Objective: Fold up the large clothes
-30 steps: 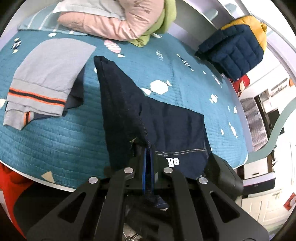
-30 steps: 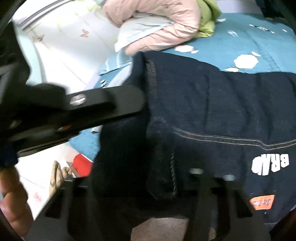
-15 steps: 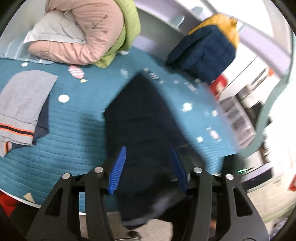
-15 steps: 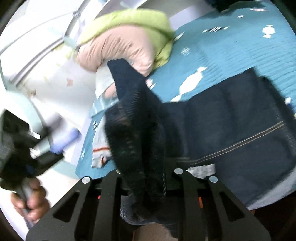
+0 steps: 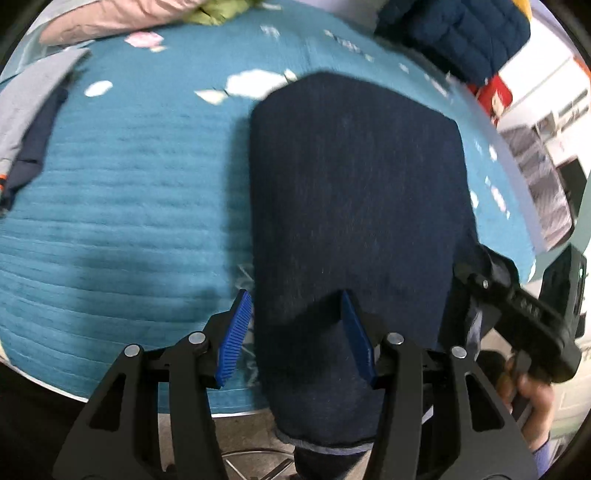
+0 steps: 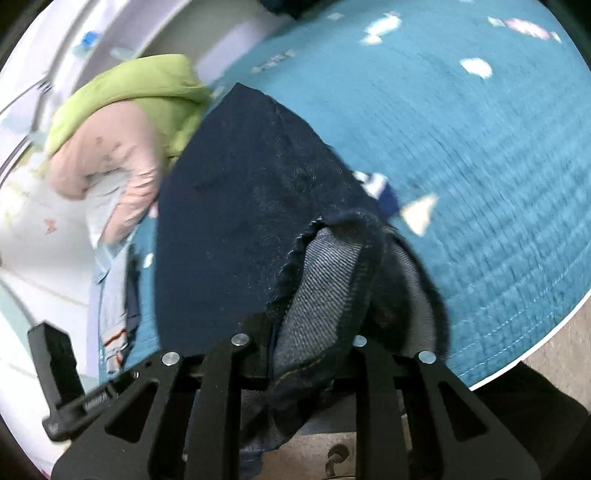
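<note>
Dark blue jeans (image 5: 354,192) lie folded lengthwise on the teal quilted bed (image 5: 122,229), with one end hanging over the near edge. My left gripper (image 5: 295,334) is open, its blue pads (image 5: 234,334) either side of the jeans' near end, the fabric lying over the right one. My right gripper (image 6: 299,347) is shut on a bunched hem of the jeans (image 6: 221,206), pale inner denim (image 6: 321,280) showing. The right gripper also shows in the left wrist view (image 5: 517,310), at the jeans' right edge.
A folded grey garment with orange stripes (image 5: 29,107) lies at the left of the bed. A pink and green jacket pile (image 6: 118,136) sits at the back. A navy and yellow padded jacket (image 5: 454,33) hangs at the back right. Floor lies below the bed edge (image 6: 524,365).
My left gripper has let go of the jeans and opened. The jeans have been swung over and laid flat on the bed. My right gripper keeps its hold on the hem.
</note>
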Motion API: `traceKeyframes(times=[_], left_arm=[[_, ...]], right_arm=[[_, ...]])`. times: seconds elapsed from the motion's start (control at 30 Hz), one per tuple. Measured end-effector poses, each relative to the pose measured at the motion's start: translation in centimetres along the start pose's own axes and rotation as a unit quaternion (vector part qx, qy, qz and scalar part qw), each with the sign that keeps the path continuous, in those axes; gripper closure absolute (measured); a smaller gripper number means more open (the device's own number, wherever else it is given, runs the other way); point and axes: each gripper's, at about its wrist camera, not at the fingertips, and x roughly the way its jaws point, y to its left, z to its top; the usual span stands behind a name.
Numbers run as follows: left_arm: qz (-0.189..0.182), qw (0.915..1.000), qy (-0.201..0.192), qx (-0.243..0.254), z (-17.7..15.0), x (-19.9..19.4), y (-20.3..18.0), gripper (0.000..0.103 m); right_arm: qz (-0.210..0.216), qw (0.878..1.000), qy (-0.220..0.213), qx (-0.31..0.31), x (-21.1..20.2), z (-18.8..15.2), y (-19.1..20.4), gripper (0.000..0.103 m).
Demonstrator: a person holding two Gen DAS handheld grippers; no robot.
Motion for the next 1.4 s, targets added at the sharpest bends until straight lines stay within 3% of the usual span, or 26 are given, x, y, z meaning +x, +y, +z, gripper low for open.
traceKeyframes(times=[0.1, 0.2, 0.37, 0.43, 0.47, 0.57, 0.67, 0.73, 0.8, 0.83, 0.87, 0.9, 0.93, 0.97, 1.03, 1.13, 1.27, 1.4], left_arm=[[0.028, 0.9993, -0.001, 0.026, -0.2, 0.9, -1.2, 0.049], [0.029, 0.9992, 0.006, 0.027, -0.1, 0.8, -1.5, 0.049], [0.030, 0.9981, 0.012, 0.053, -0.9, 0.6, -2.9, 0.046], [0.031, 0.9975, 0.017, 0.061, -1.9, 0.7, -3.9, 0.045], [0.031, 0.9967, 0.020, 0.073, -2.4, 0.7, -4.4, 0.045], [0.041, 0.9935, 0.023, 0.103, -3.6, 0.7, -5.2, 0.046], [0.040, 0.9935, 0.025, 0.103, -4.2, 0.9, -5.4, 0.046], [0.047, 0.9926, 0.026, 0.109, -4.3, 1.2, -5.9, 0.046], [0.050, 0.9920, 0.025, 0.113, -4.0, 1.4, -6.3, 0.046], [0.049, 0.9919, 0.026, 0.115, -4.0, 1.2, -6.3, 0.046], [0.048, 0.9917, 0.028, 0.116, -4.0, 1.2, -6.3, 0.046], [0.046, 0.9917, 0.029, 0.116, -4.0, 1.1, -6.2, 0.046], [0.040, 0.9921, 0.032, 0.115, -3.8, 1.0, -5.9, 0.045], [0.030, 0.9933, 0.035, 0.106, -3.5, 0.7, -5.5, 0.045], [0.006, 0.9962, 0.038, 0.079, -2.9, -0.1, -4.5, 0.045], [-0.012, 0.9987, 0.002, 0.050, -0.2, -2.2, -3.5, 0.045], [-0.030, 0.9970, -0.033, 0.063, 5.0, -3.1, -4.6, 0.045], [-0.053, 0.9937, -0.022, 0.096, 10.2, -0.4, -7.7, 0.045]], right_arm=[[-0.018, 1.000, -0.015, 0.020, -1.3, 0.2, -1.1, 0.069], [-0.056, 0.997, -0.055, -0.014, -4.6, 0.3, -0.6, 0.068], [-0.047, 0.993, -0.066, -0.088, -6.4, -0.7, 3.0, 0.071], [-0.037, 0.994, -0.049, -0.088, -4.7, -0.7, 3.8, 0.074], [-0.049, 0.994, -0.046, -0.090, -4.7, -0.5, 3.1, 0.081], [-0.107, 0.987, -0.070, -0.094, -5.5, -0.8, 3.0, 0.081], [-0.116, 0.983, -0.102, -0.103, -6.6, -0.7, 3.4, 0.078], [-0.083, 0.985, -0.094, -0.117, -6.2, -0.3, 4.0, 0.078], [-0.026, 0.993, -0.045, -0.110, -4.2, 0.2, 4.1, 0.078], [-0.018, 0.994, -0.014, -0.104, -2.8, 0.2, 4.0, 0.082], [-0.025, 0.995, 0.013, -0.096, -1.0, 0.2, 3.4, 0.084], [-0.059, 0.993, 0.046, -0.092, 0.9, -0.1, 2.5, 0.084], [-0.076, 0.991, 0.066, -0.083, 2.3, -0.4, 1.4, 0.096], [-0.082, 0.992, 0.066, -0.077, 2.8, -0.5, 0.7, 0.103], [-0.072, 0.994, 0.067, -0.056, 2.5, -0.3, -0.2, 0.103], [-0.071, 0.994, 0.068, -0.053, 2.4, -0.1, -0.5, 0.103], [-0.055, 0.996, 0.063, -0.042, 2.4, -0.1, -1.2, 0.103], [-0.046, 0.997, 0.057, -0.036, 2.1, -0.2, -1.6, 0.103]])
